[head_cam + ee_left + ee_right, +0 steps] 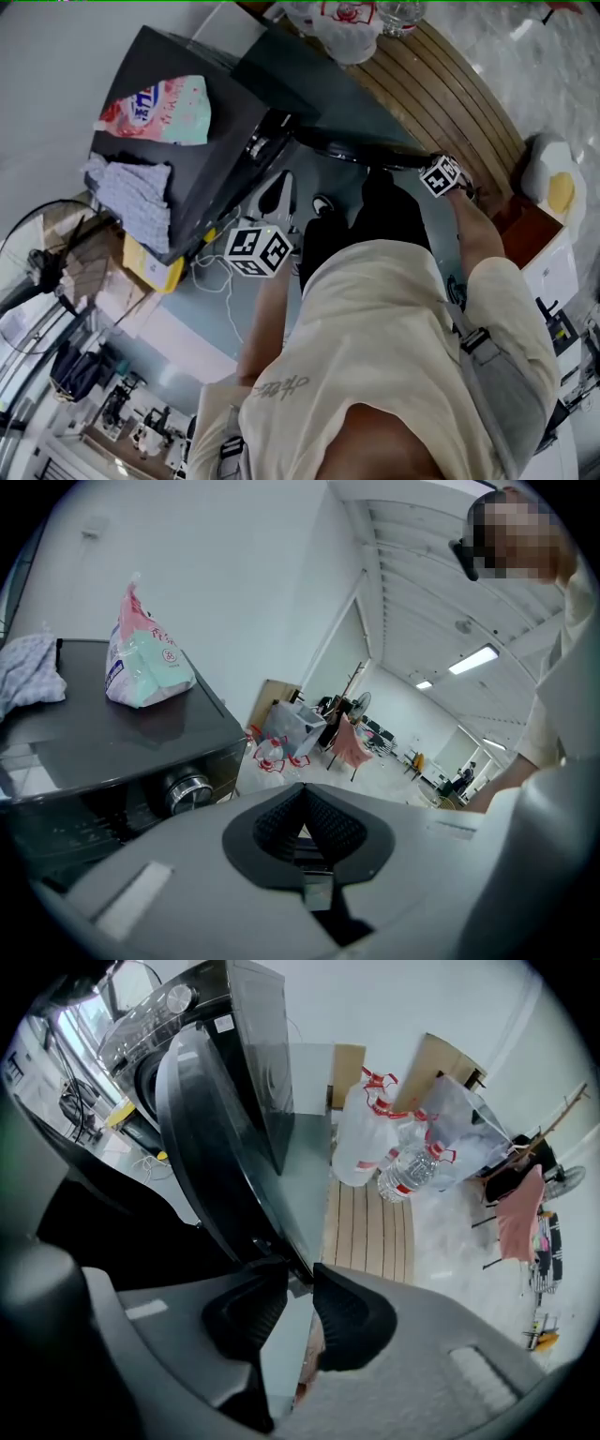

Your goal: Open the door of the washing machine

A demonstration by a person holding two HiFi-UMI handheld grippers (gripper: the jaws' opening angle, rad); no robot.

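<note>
The dark washing machine [202, 155] stands at the upper left of the head view. Its round door [319, 103] is swung out from the front. In the right gripper view the door [211, 1147] runs down into my right gripper [300, 1274], whose pads close on the door's outer rim. In the head view the right gripper [427, 169] sits at the far end of that rim. My left gripper [274, 202] hangs in front of the machine, away from the door. In its own view the left gripper [302, 789] is shut on nothing, below the machine's control knob [187, 789].
A pink and green detergent bag [159, 111] and a crumpled cloth [131, 192] lie on the machine's top. Beside the machine is a wooden pallet [370, 1227] with large water bottles [375, 1138]. A standing fan [47, 262] is at the left.
</note>
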